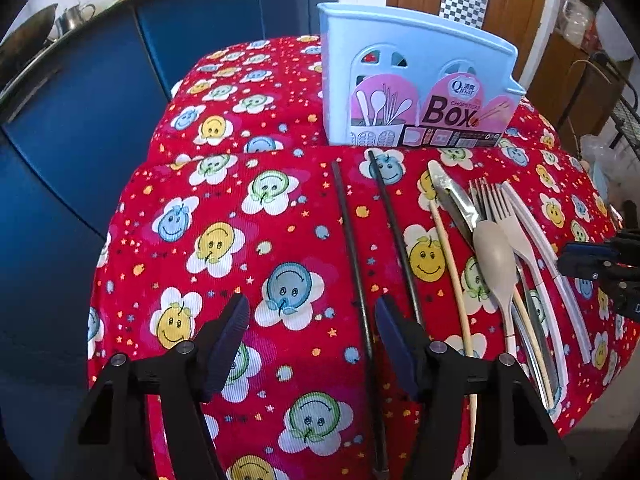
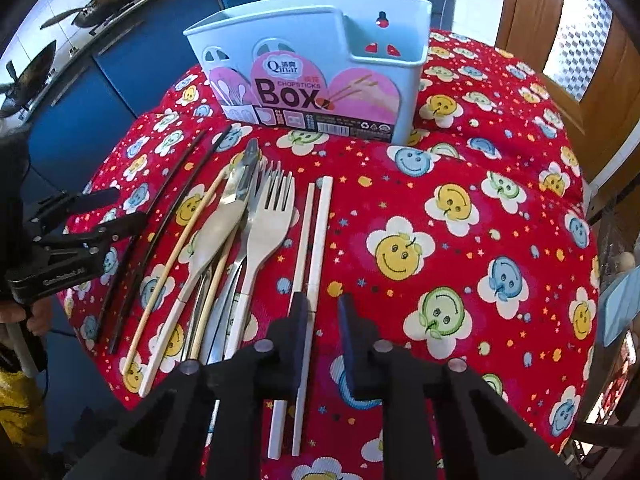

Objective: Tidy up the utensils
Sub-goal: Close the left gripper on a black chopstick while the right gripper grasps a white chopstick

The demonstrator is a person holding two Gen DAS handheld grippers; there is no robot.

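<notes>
A light blue chopsticks box (image 1: 416,92) (image 2: 316,76) stands at the far side of the red smiley tablecloth (image 1: 248,208). Utensils lie in a row before it: two black chopsticks (image 1: 354,248) (image 2: 158,232), wooden chopsticks (image 1: 450,264) (image 2: 176,256), a beige spoon (image 1: 494,256) (image 2: 216,236), a beige fork (image 2: 268,224), metal cutlery (image 1: 456,196) and white chopsticks (image 2: 320,236). My left gripper (image 1: 312,312) is open above the cloth, its right finger by the black chopsticks. My right gripper (image 2: 322,312) is open, low over the white chopsticks.
Blue cabinets (image 1: 80,120) with woks (image 2: 108,0) stand behind and left of the table. A wooden door (image 2: 532,8) is at the back right. The cloth right of the utensils (image 2: 480,220) holds nothing.
</notes>
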